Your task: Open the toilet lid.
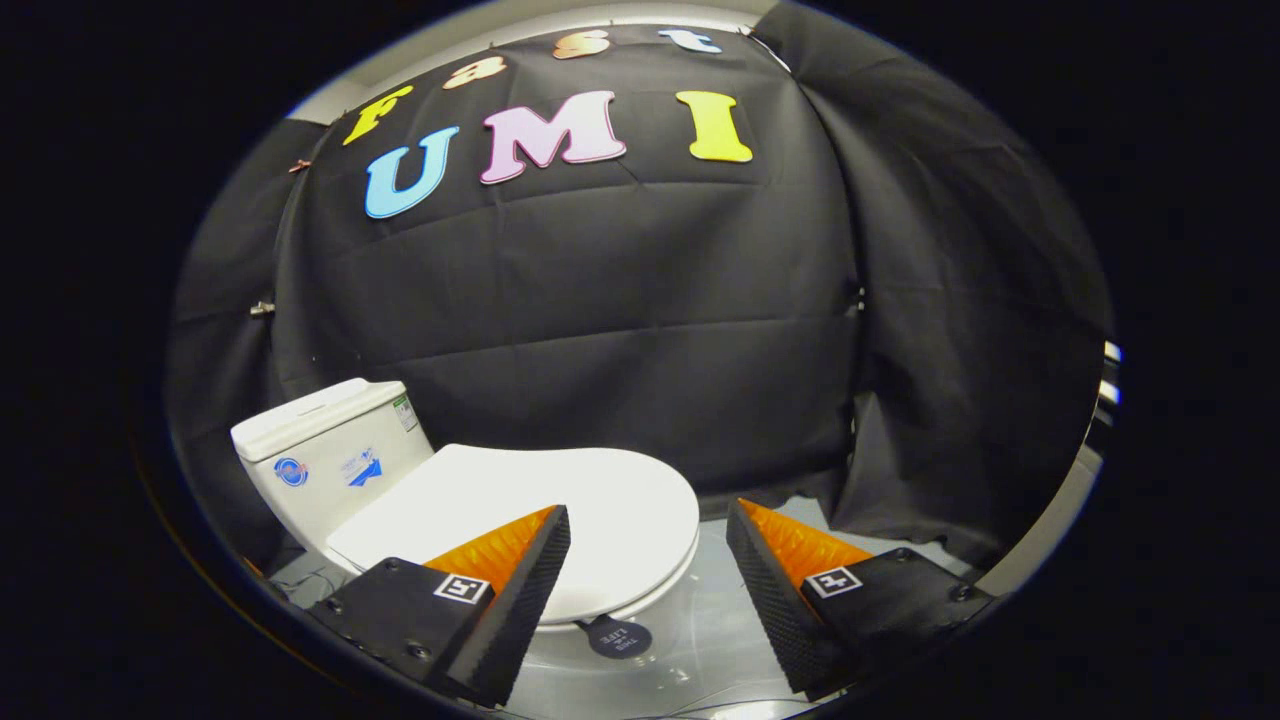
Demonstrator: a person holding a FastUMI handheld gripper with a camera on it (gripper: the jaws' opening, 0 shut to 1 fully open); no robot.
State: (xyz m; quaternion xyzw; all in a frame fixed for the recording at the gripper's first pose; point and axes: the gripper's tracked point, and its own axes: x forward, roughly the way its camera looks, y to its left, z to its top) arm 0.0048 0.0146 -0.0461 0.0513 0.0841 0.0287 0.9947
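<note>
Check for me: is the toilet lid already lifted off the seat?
No, the toilet lid lies flat and closed on the bowl, and the open fingers of the gripper hover above its front edge, not touching it.

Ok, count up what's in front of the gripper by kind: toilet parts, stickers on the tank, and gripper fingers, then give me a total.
White toilet parts: 2, the closed oval lid and the boxy tank behind it
Stickers on the tank: 3
Gripper fingers: 2, spread apart, holding nothing
Total: 7
</note>
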